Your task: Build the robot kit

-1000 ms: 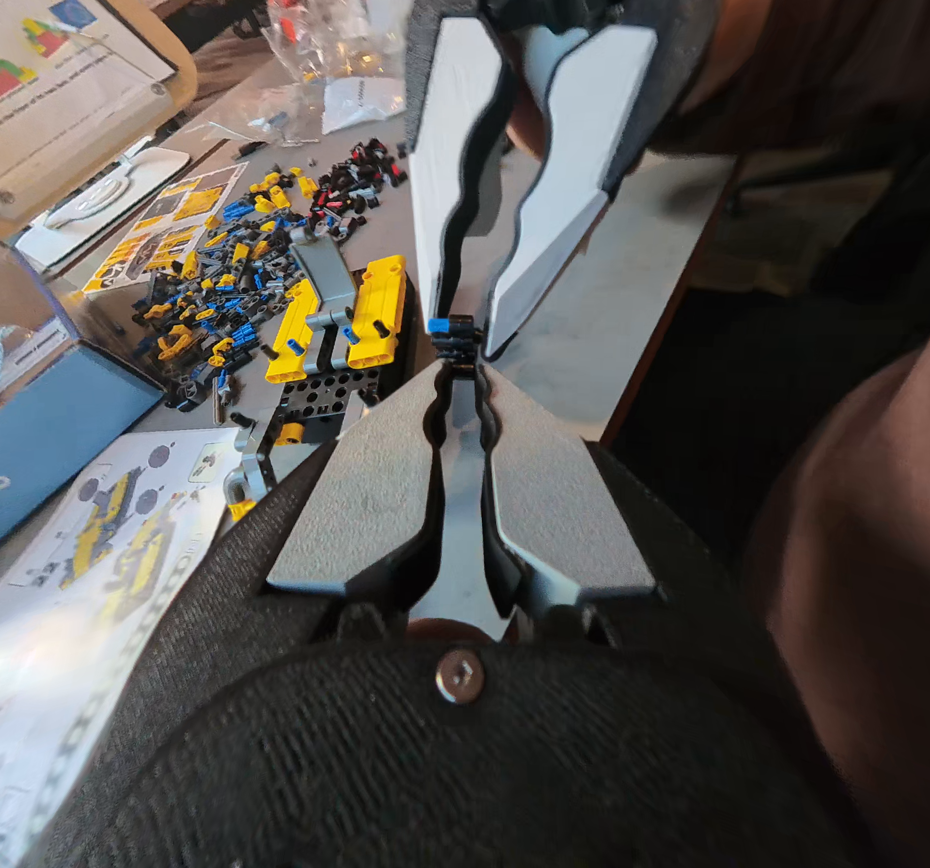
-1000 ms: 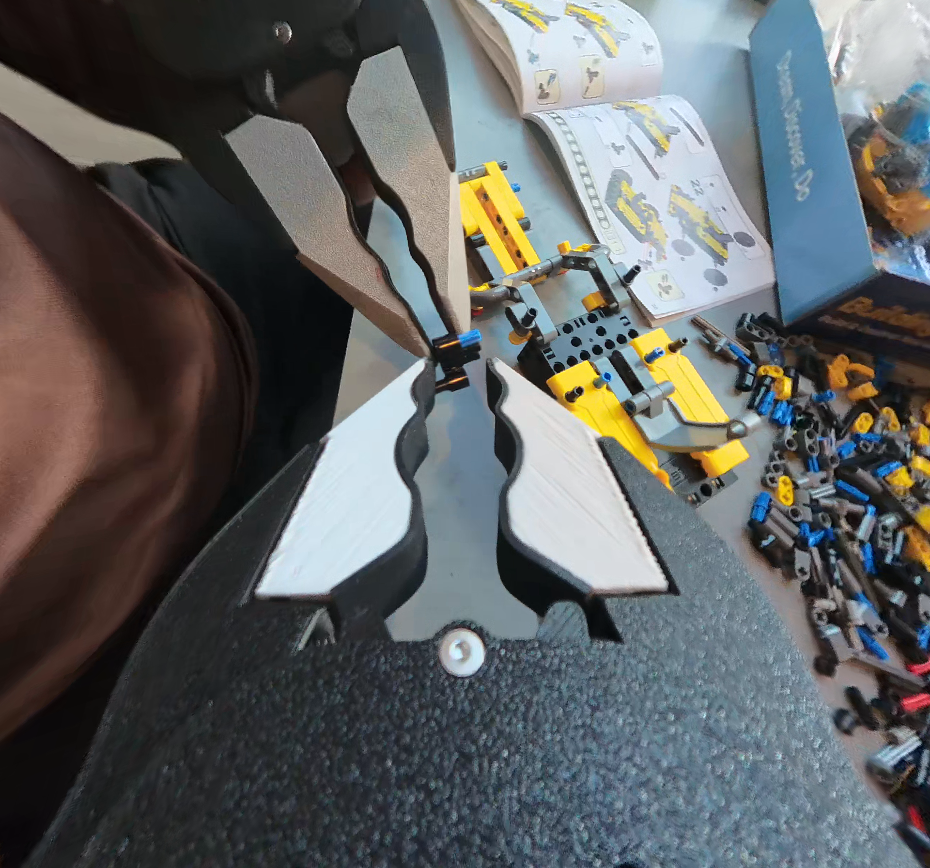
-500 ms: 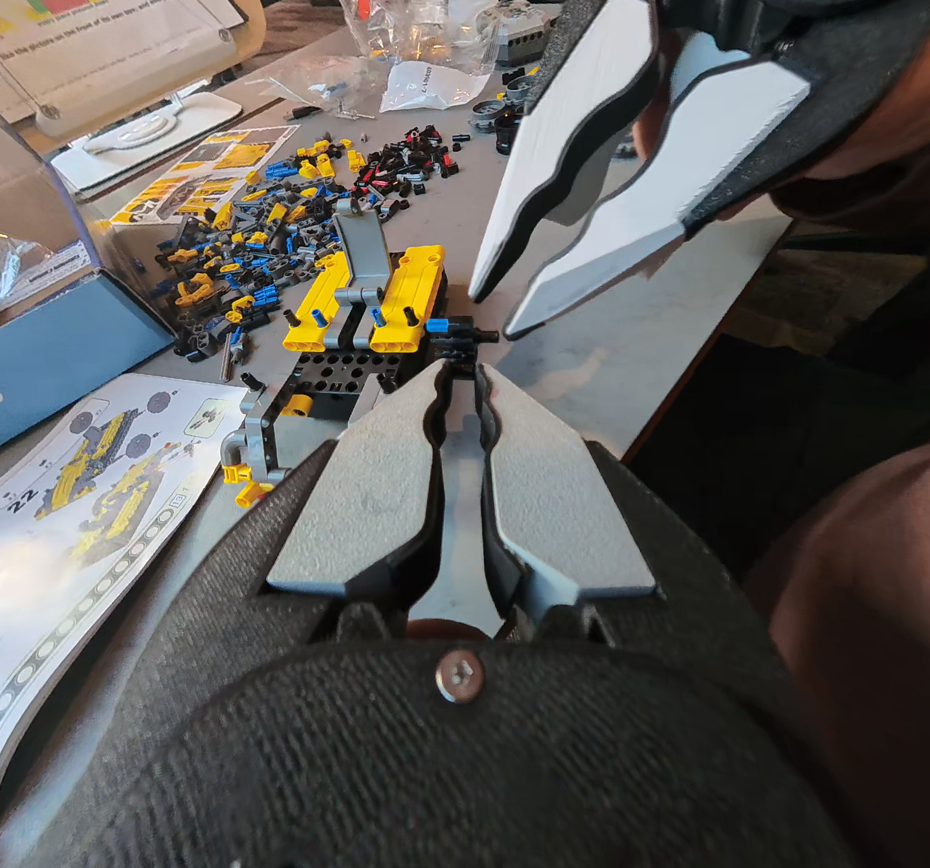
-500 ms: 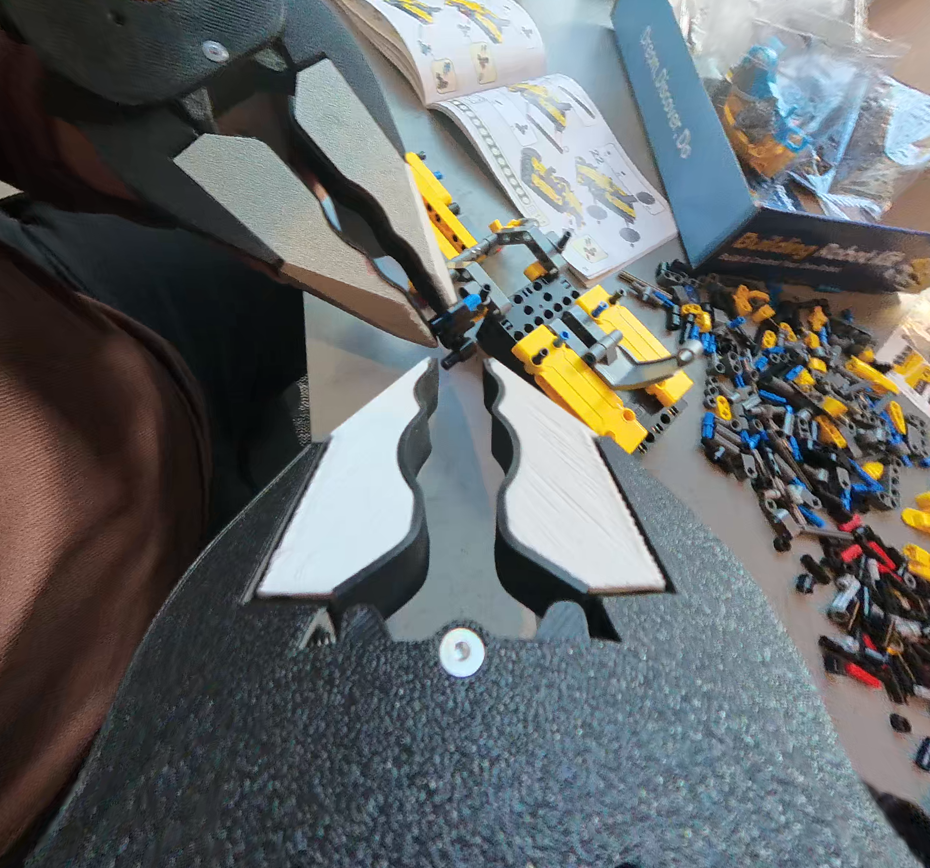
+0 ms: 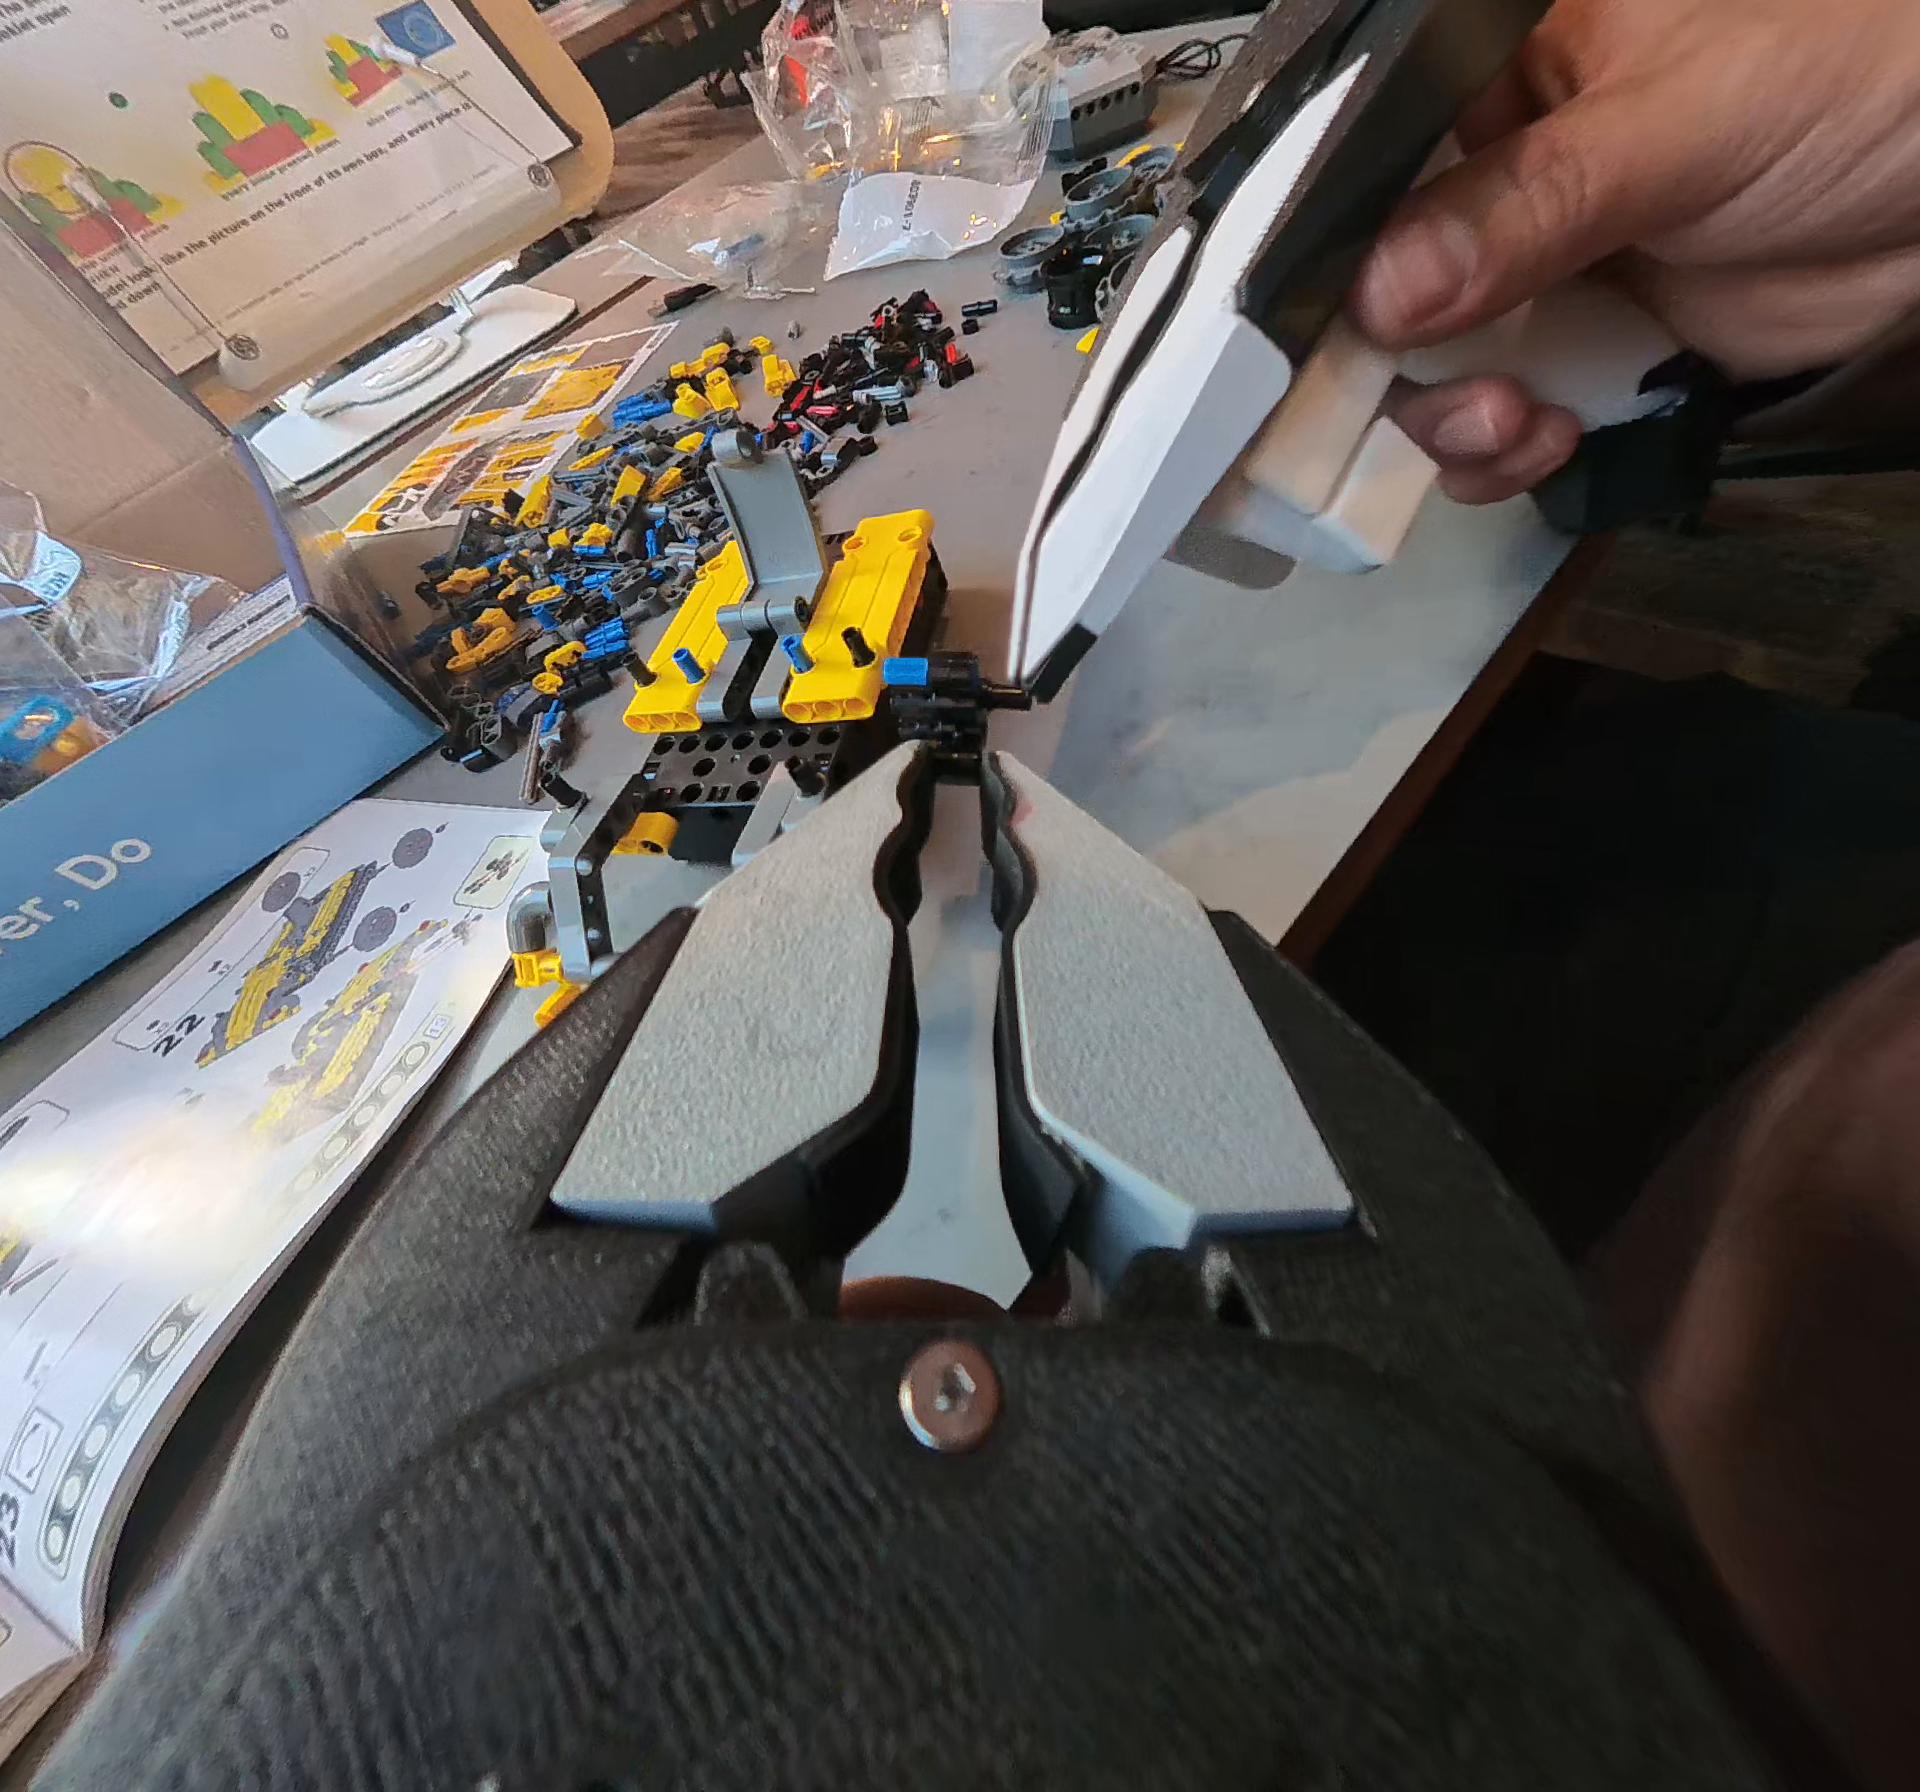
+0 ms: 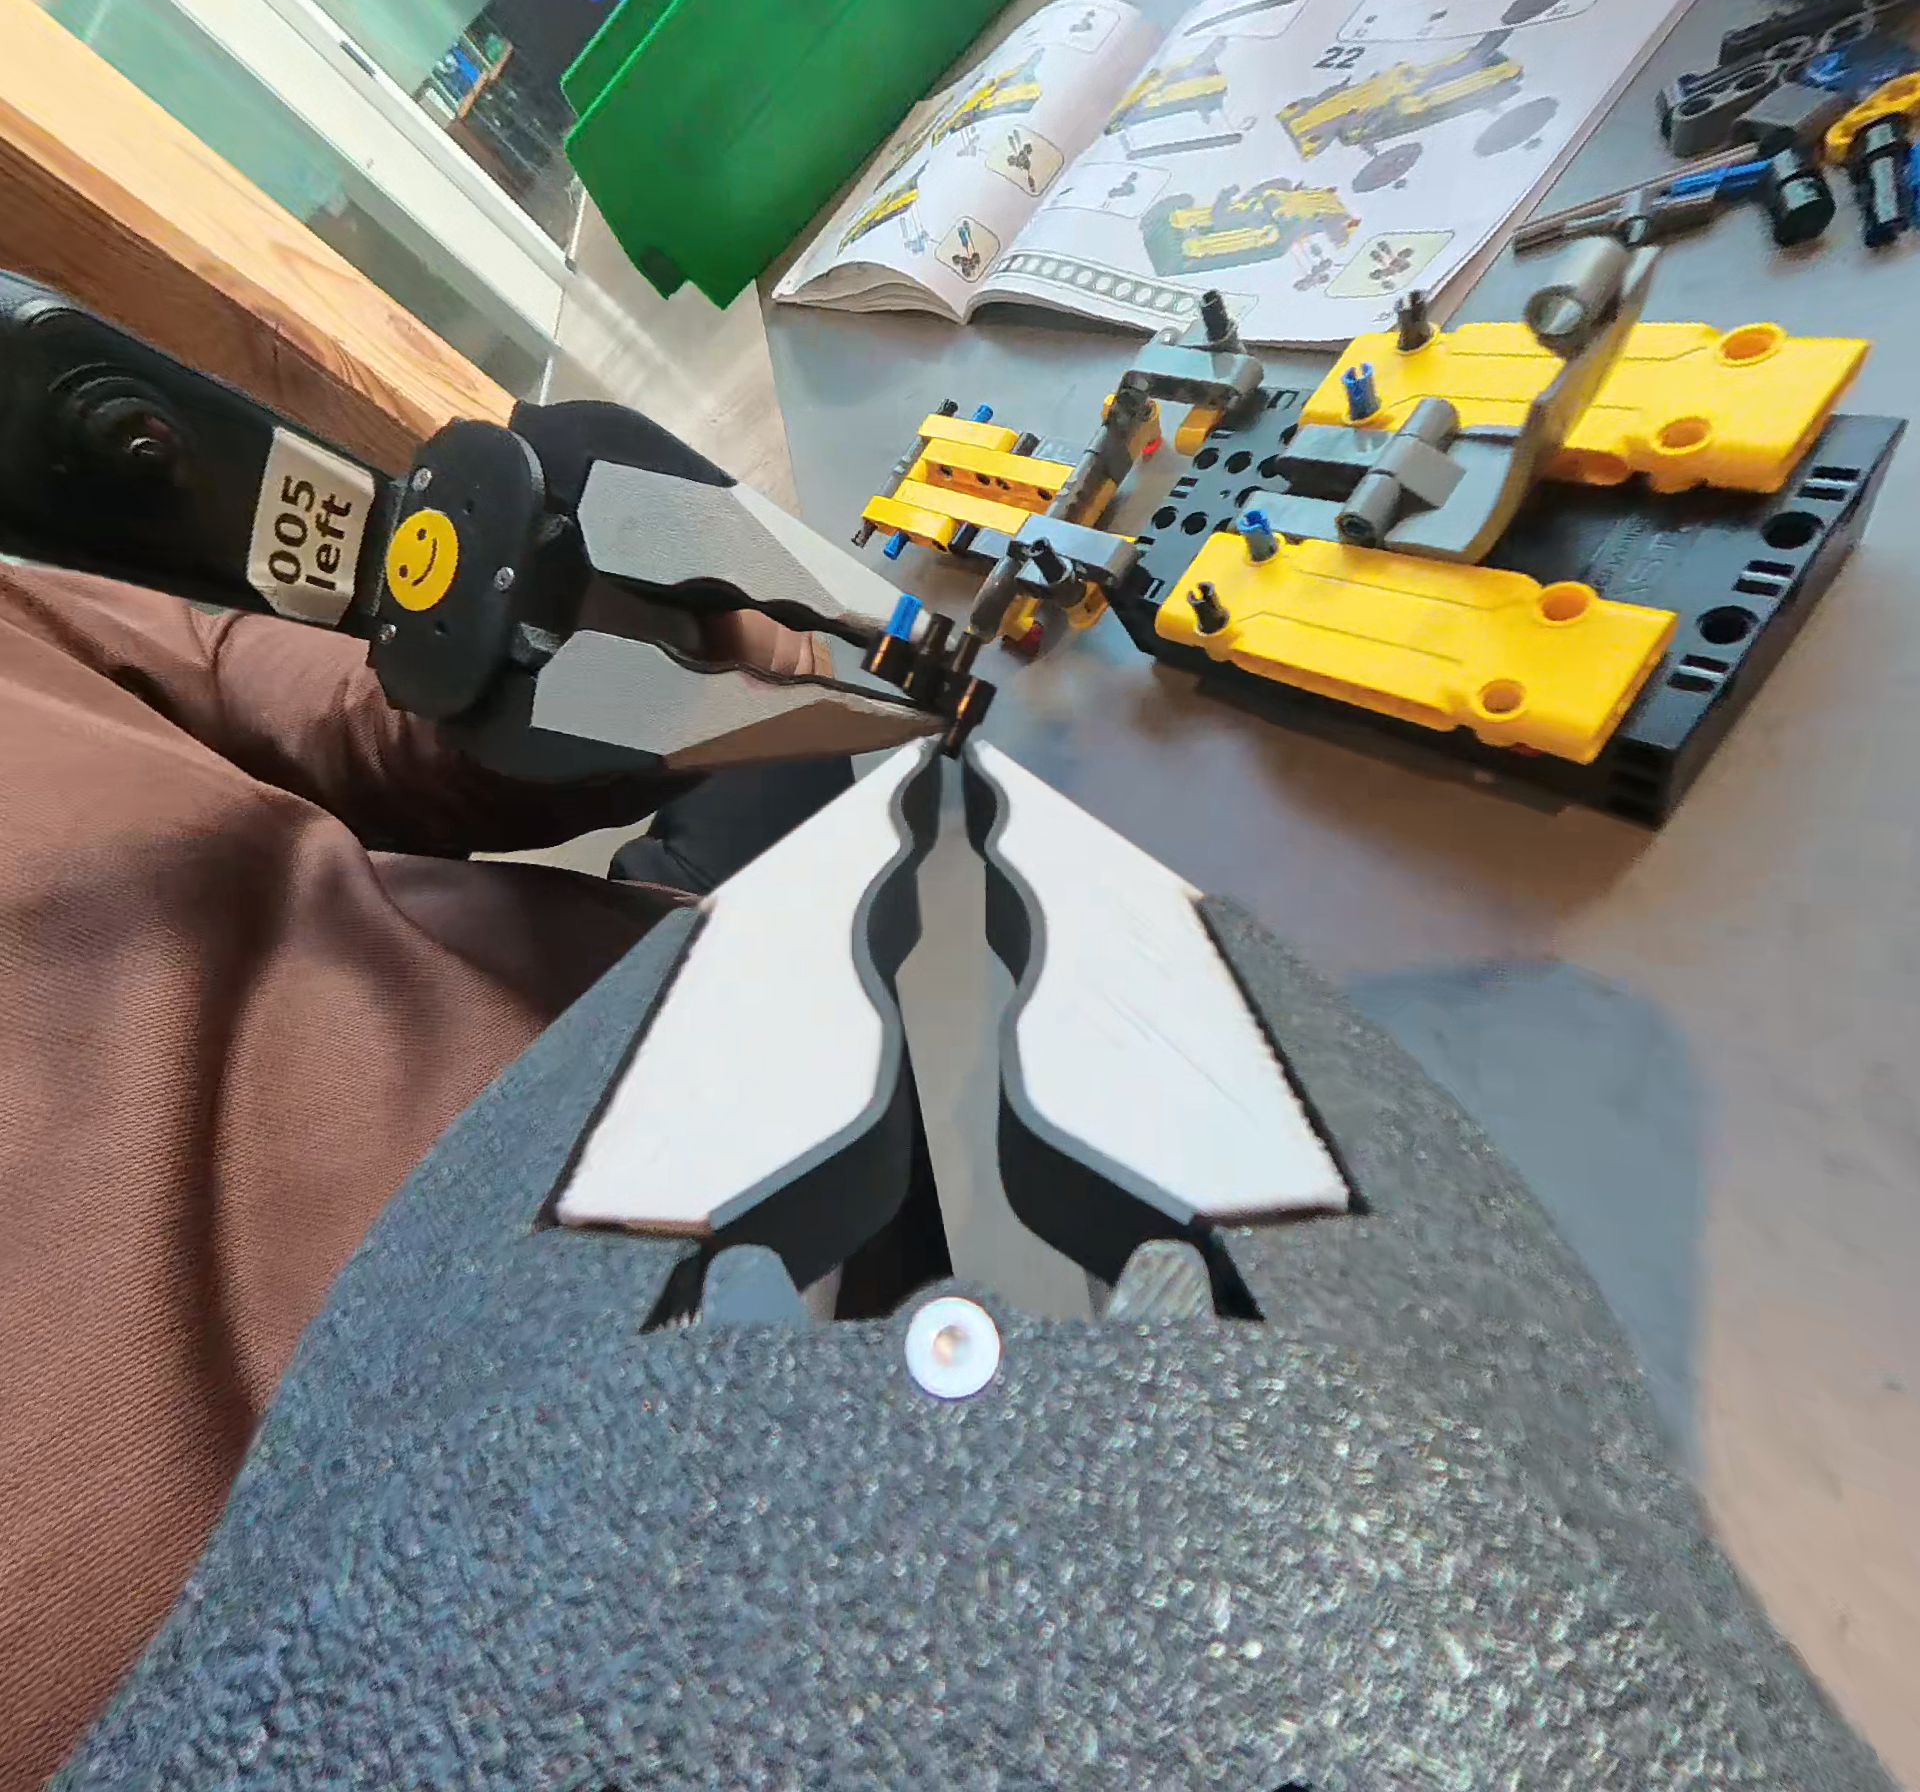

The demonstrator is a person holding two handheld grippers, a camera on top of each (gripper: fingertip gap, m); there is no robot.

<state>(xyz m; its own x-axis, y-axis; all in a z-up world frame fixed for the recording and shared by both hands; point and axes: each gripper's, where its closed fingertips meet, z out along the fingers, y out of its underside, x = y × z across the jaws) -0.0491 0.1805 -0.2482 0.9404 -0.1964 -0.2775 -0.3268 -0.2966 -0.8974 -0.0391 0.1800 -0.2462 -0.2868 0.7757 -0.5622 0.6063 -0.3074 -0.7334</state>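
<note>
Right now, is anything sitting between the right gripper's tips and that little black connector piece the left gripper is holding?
Nothing visible. The right gripper is pinched on a black pin jutting from the small black connector piece, which the left gripper clamps.

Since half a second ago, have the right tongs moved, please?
Yes: the right tongs have closed and swung down toward the yellow-and-black model, onto the small black piece held by the left tongs.

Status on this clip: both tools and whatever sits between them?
Left tool shut on small black connector piece. Right tool pinching its black pin. Yellow-black model beside, untouched.
</note>
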